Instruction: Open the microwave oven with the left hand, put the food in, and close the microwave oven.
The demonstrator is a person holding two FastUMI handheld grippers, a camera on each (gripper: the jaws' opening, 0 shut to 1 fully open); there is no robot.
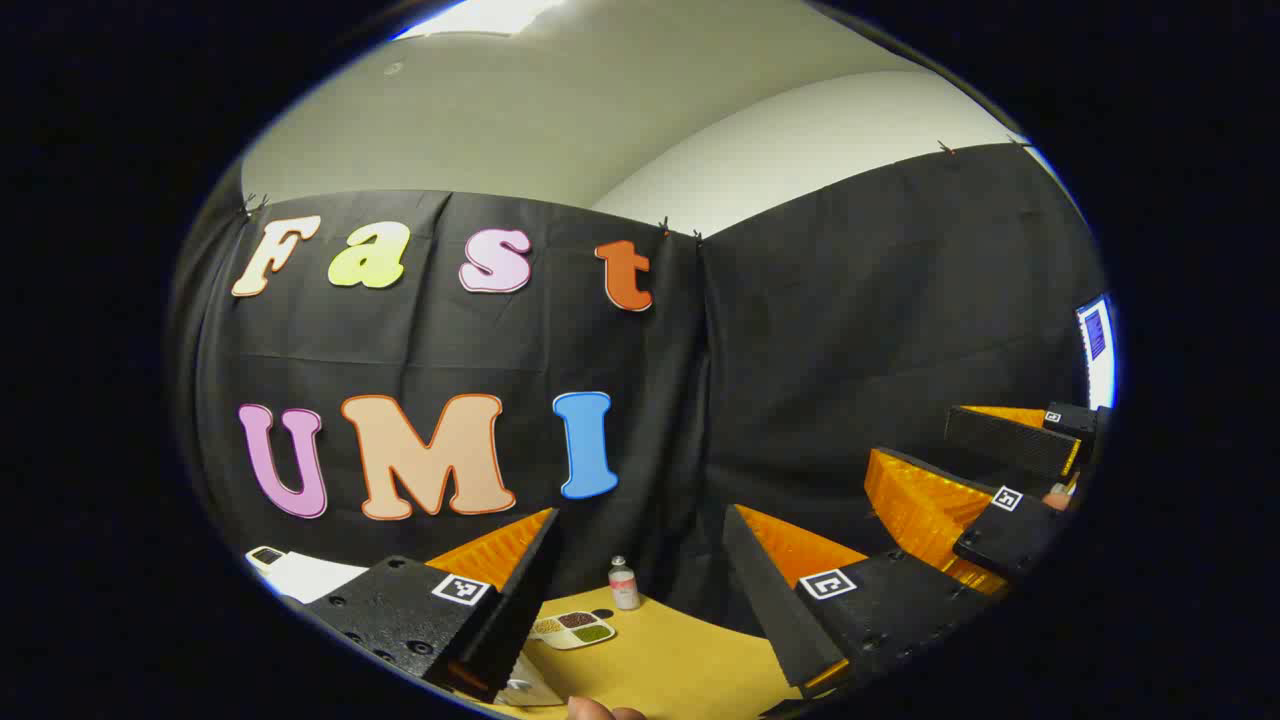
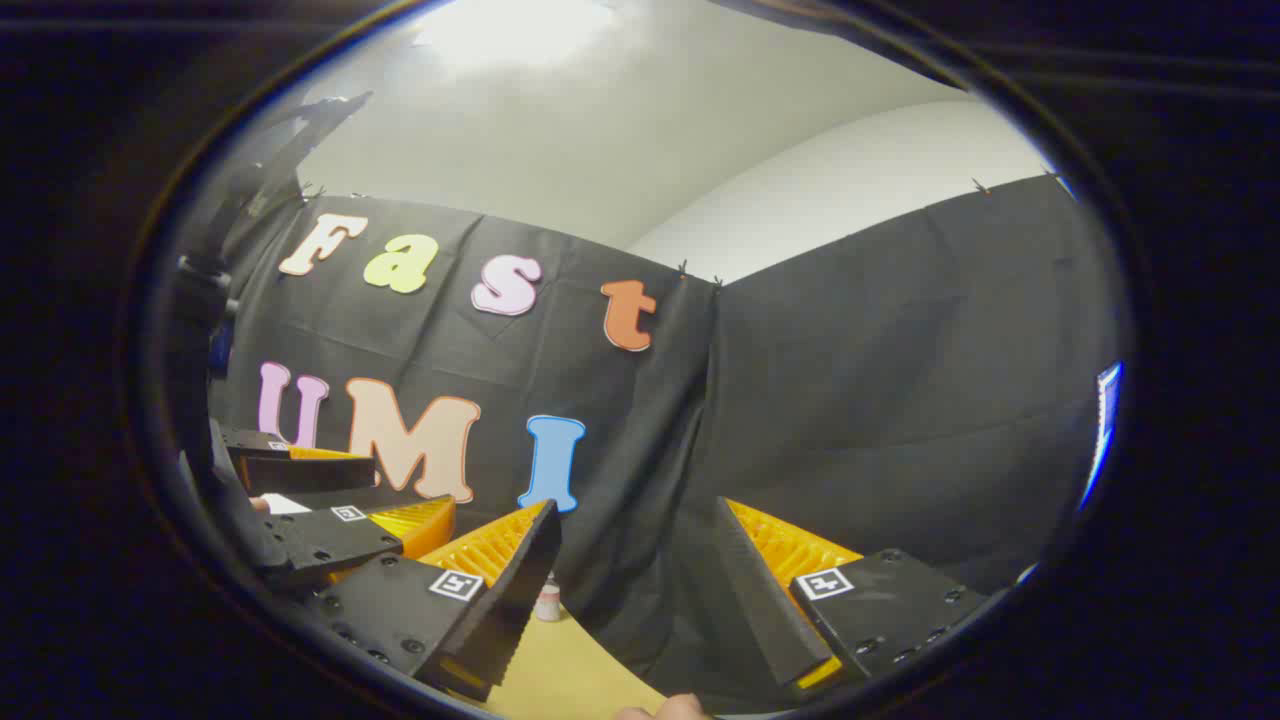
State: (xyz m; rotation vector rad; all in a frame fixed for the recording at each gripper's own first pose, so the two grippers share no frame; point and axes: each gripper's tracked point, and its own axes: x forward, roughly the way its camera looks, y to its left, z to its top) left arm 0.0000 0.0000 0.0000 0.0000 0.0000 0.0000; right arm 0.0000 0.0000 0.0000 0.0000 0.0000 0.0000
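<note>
The black cloth wall [image 1: 850,330] is taking up most of both views, hanging behind a yellow tabletop [image 1: 680,660] that is showing low down between the fingers. At the far left edge of the left gripper view a white appliance [image 1: 300,575] with a small dark panel is peeking out behind the left finger; whether it is the microwave oven cannot be told from here.

The left tool [image 1: 640,600] is hovering above the tabletop with its fingers spread wide and nothing between them. The right tool [image 2: 630,600] is likewise standing wide apart and holding nothing; in the left gripper view it is sitting off to the right [image 1: 1000,480], and in the right gripper view the left tool is sitting off to the left [image 2: 320,500].

A sectioned dish of food [image 1: 572,629] is resting on the tabletop, just beside a small bottle [image 1: 624,585] standing upright near the wall. A fingertip [image 1: 600,710] is poking in at the bottom edge.
</note>
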